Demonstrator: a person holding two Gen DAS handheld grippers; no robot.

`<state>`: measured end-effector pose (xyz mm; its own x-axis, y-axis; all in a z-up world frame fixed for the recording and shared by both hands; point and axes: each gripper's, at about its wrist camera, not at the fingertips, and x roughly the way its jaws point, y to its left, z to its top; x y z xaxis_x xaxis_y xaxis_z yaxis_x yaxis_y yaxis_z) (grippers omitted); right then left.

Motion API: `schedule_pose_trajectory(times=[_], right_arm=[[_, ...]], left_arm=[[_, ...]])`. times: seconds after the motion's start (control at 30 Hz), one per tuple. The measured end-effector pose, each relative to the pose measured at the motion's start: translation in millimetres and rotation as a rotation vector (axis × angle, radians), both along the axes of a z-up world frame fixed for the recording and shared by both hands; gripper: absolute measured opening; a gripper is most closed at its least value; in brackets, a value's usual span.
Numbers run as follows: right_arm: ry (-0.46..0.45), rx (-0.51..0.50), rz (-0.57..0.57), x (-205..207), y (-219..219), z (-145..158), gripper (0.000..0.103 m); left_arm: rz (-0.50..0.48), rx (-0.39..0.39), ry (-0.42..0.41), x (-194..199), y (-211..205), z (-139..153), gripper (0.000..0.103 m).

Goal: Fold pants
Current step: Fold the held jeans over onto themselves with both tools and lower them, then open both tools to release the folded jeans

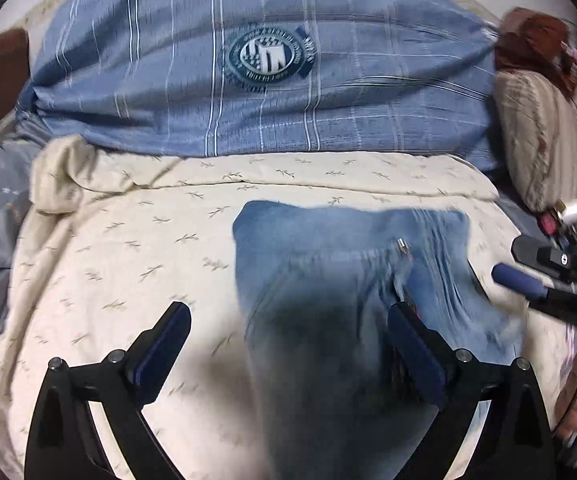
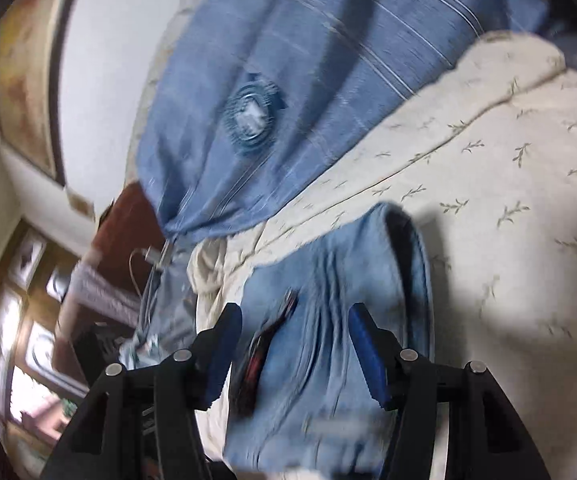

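Here, your view takes in a big blue cotton duvet with thin white stripes (image 1: 272, 92) heaped at the far side of the bed, its round woven crest badge (image 1: 266, 56) too blurred for any lettering to be read. In front of it lies the cream bedspread printed with small olive sprigs (image 1: 128, 240), soft and rumpled at its left corner. The pair of faded blue denim pants (image 1: 328, 264) rests on that bedspread, right of centre, creased along one side; its near end is lost in shadow and cut off by the frame, and a small metal button (image 1: 402, 247) shows only as a smear. Your left gripper (image 1: 288, 344) hangs over the denim with its jaws spread wide, nothing pressed between them. Your right gripper (image 2: 294, 344) also stands apart, straddling the wrinkled denim (image 2: 328, 320) without pinching it, beside a dark red-and-black patch that is too blurred to identify.
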<state>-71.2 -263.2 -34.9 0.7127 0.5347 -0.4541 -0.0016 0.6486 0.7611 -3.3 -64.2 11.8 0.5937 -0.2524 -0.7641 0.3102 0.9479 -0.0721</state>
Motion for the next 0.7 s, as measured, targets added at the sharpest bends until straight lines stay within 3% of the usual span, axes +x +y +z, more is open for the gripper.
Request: schedule_pose_trajectory(times=[0.17, 0.3, 0.43, 0.7], right_arm=[[0.015, -0.092, 0.040, -24.2, 17.9, 3.8, 0.059], [0.129, -0.148, 0.043, -28.8, 27.3, -19.4, 0.059], [0.187, -0.225, 0.039, -26.0, 34.9, -33.8, 0.058], [0.201, -0.340, 0.016, -21.0, 49.8, -37.3, 0.053]], left_arm=[[-0.036, 0.032, 0.006, -31.3, 1.7, -13.1, 0.099], [-0.024, 0.042, 0.023, -32.9, 0.7, -29.6, 0.100], [-0.024, 0.071, 0.025, -31.6, -3.7, -42.5, 0.102], [-0.034, 0.064, -0.014, -33.9, -3.2, -47.9, 0.103]])
